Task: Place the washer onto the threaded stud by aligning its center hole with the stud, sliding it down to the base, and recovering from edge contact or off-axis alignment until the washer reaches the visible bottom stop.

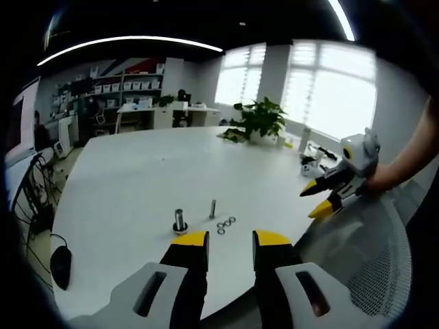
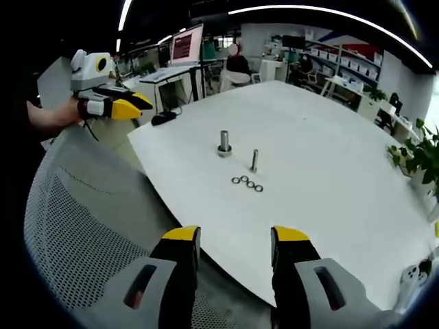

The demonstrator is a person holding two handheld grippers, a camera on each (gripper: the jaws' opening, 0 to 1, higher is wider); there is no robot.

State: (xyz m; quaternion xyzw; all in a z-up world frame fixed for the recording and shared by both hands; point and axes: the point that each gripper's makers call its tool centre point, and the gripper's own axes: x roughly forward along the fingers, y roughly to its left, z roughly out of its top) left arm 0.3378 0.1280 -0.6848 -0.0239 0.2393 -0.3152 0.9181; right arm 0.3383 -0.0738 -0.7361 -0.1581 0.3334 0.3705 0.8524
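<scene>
A large white table (image 1: 137, 171) is filling the middle of both views, and a grey mesh chair back (image 2: 82, 226) is standing just beside its near edge. A potted green plant (image 1: 257, 120) is sitting on the far part of the table in the left gripper view. A black computer mouse (image 1: 60, 266) is lying at the table's edge with its cable hanging down. Behind, white shelves with storage boxes (image 1: 130, 86) are standing against the wall, and bright windows (image 1: 329, 89) are letting in daylight. In the right gripper view a monitor (image 2: 186, 44) is glowing on a desk, and a person (image 2: 236, 65) is sitting near it.
</scene>
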